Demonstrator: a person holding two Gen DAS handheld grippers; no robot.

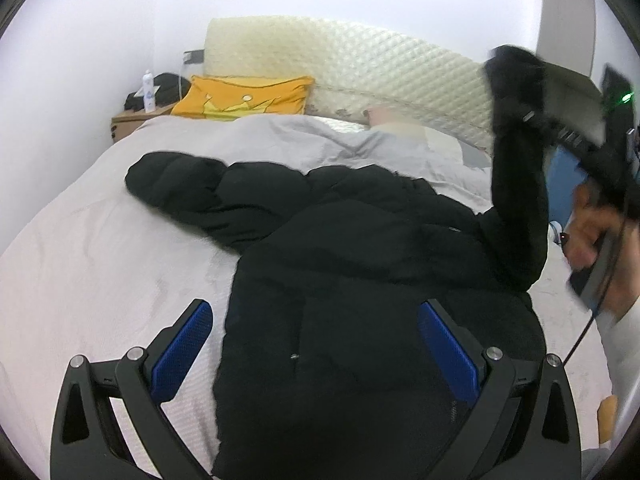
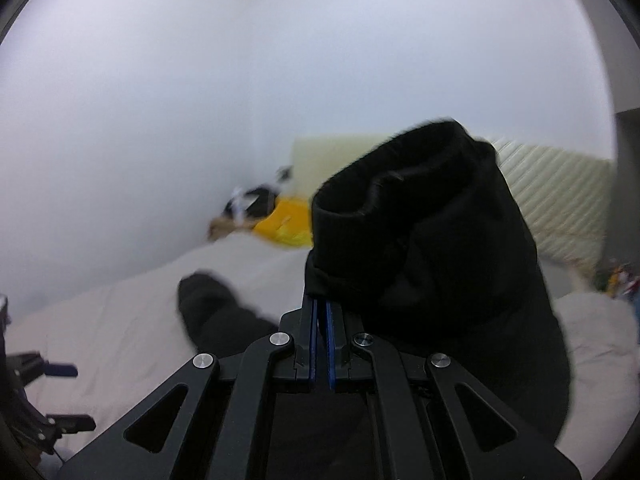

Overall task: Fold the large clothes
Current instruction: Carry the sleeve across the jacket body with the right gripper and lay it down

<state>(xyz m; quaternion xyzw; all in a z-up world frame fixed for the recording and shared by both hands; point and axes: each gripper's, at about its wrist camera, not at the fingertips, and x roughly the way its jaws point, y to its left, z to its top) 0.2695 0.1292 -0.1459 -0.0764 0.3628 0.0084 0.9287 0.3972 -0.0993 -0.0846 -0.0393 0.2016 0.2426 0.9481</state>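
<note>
Your right gripper (image 2: 320,304) is raised at 2 o'clock, pinching the black jacket's sleeve (image 2: 420,232). Your left gripper (image 1: 312,344) hangs spread wide above the black jacket (image 1: 340,280), which lies on the bed (image 1: 100,260).

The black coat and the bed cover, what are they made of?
The black coat looks like padded, quilted fabric, matte, probably a synthetic shell: it has puffy stitched sections along the sleeve. The bed cover looks like soft woven cloth, maybe cotton, pale grey and matte, with gentle wrinkles.
</note>
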